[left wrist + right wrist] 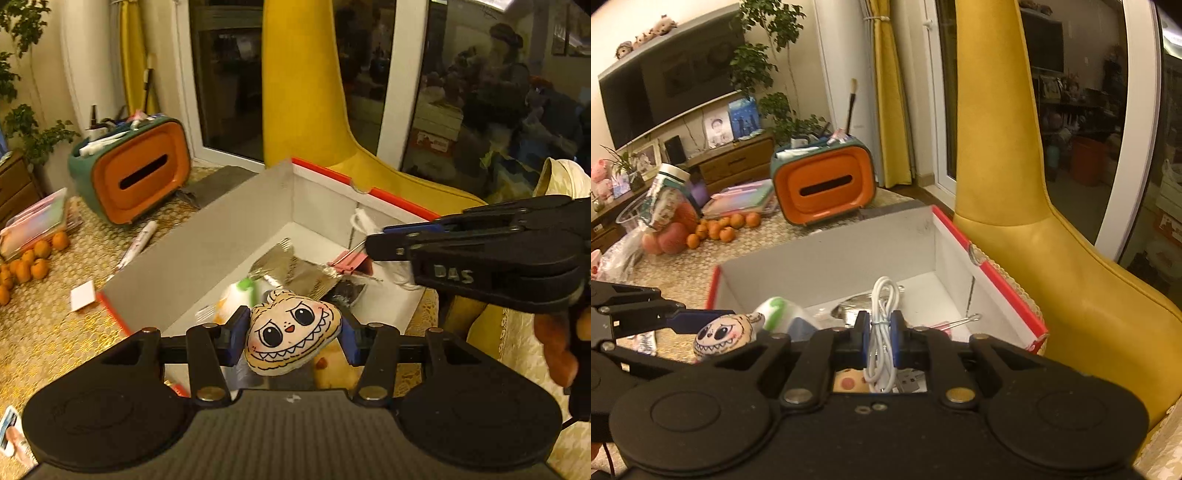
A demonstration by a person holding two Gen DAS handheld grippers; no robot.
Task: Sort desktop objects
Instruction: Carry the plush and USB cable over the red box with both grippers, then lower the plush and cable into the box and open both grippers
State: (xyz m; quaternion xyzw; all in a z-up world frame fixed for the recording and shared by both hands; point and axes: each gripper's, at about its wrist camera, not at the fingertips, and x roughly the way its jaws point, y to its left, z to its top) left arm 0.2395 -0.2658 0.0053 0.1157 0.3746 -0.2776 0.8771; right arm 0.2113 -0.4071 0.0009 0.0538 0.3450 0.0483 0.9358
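My left gripper (293,334) is shut on a small plush face toy (291,332) with big eyes and jagged teeth, held over the near edge of the open red-rimmed cardboard box (221,236). My right gripper (881,332) is shut on a coiled white cable (882,317), held over the same box (827,258). In the left wrist view the right gripper (373,243) reaches in from the right, with the cable (360,221) showing behind its tip. In the right wrist view the left gripper (701,321) with the toy (726,334) is at the left.
Inside the box lie a pink binder clip (347,264), foil packets (291,267) and a white-green bottle (240,295). An orange-and-teal organizer (136,173) stands behind the box. Oranges (33,262), a marker (135,245) and a white card (83,293) lie left. A yellow chair (1052,258) stands right.
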